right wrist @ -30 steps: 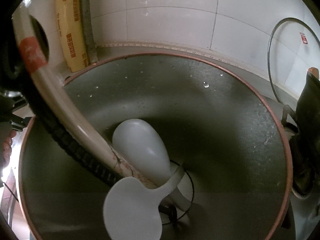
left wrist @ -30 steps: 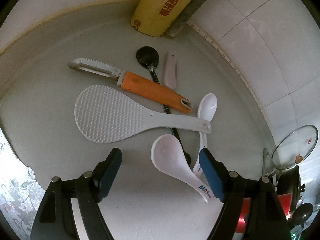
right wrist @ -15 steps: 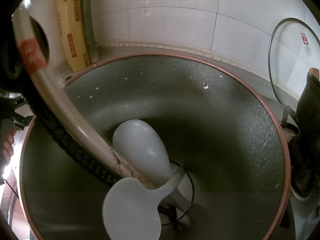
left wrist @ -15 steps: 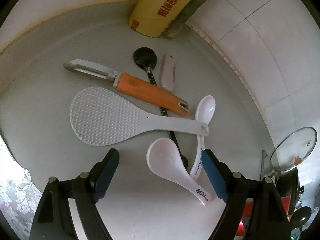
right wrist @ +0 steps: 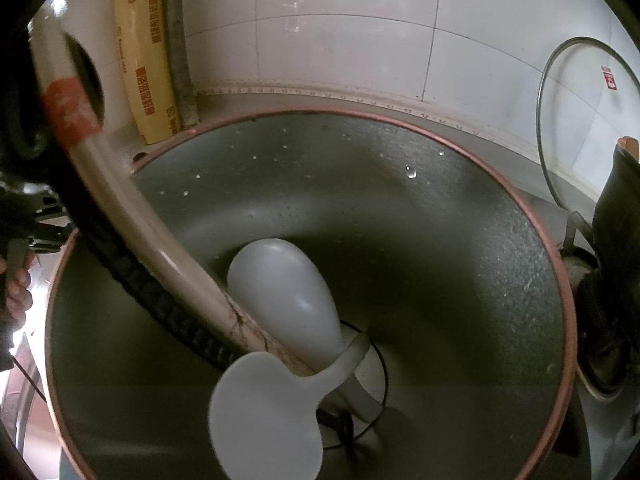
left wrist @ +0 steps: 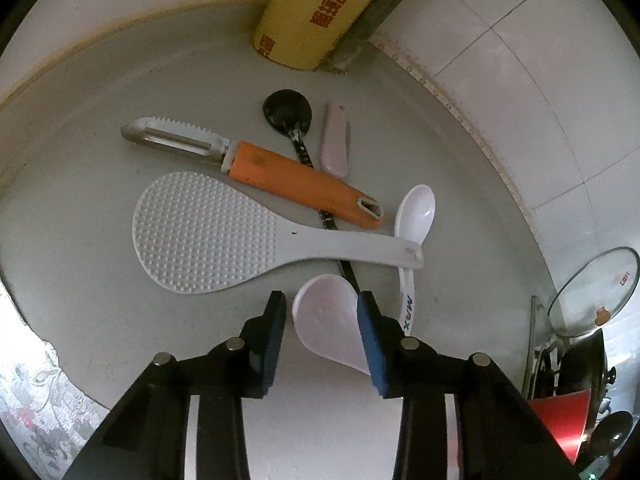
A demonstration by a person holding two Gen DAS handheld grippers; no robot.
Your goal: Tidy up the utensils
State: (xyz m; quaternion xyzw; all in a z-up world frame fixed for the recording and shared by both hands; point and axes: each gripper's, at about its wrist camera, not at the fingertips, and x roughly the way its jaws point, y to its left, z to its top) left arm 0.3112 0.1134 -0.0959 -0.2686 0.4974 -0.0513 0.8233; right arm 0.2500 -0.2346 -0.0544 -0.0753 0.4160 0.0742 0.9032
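The pale grey table (left wrist: 100, 320) carries a rice paddle (left wrist: 208, 236), an orange-handled peeler (left wrist: 296, 180), a black spoon (left wrist: 288, 114), two white soup spoons (left wrist: 328, 320) (left wrist: 416, 212), a small white folded tool (left wrist: 336, 144) and a yellow roll (left wrist: 316, 12) at the tiled corner.

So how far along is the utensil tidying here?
Partway. Done: a few white utensils already lie in the dark pan. In hand: the left gripper has just been closing its jaws around a white soup spoon, not yet gripped. Left: peeler, rice paddle, black spoon and second white spoon on the counter.
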